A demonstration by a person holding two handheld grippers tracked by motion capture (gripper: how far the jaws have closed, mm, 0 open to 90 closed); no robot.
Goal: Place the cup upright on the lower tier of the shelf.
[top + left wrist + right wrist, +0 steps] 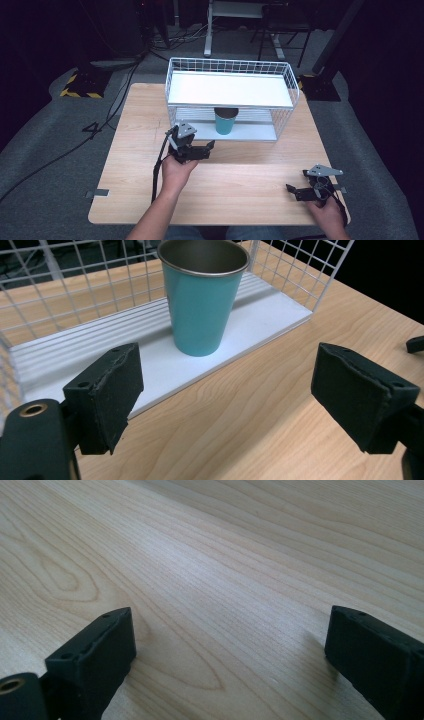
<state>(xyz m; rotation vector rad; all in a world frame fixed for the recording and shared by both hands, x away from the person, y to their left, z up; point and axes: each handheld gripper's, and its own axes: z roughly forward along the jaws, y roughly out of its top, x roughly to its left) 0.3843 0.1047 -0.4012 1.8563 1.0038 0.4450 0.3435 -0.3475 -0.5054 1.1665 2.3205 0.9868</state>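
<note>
- A teal tapered metal cup (204, 300) with a bare steel rim stands upright on the white ribbed lower shelf (150, 365) of a white wire-mesh rack (292, 90), under the rack's flat white upper shelf (230, 89).
- In the high view the cup (226, 121) sits near the middle of the lower shelf, close to its front edge.
- The left gripper (240, 385) is held over the light wooden table (250, 185) just in front of the rack, with the cup ahead of it and apart from it.
- In the left gripper view the cup stands beyond the jaw tips, a little toward the left jaw's side of the gap; neither pad touches it.
- The left jaws stand apart with nothing between them but bare wood and the shelf's front edge; they hold nothing.
- In the high view the left gripper (210, 146) points to the right across the table, its jaw tips just below and left of the cup, with the person's left hand (176, 170) wrapped round its body.
- The right gripper (230, 645) is near the table's front right corner, well apart from the cup and the rack.
- Its jaws are spread wide over plain wood grain and grip nothing.
- In the high view the right gripper (295, 192) points left, with the right hand (327, 212) behind it at the table's edge.
</note>
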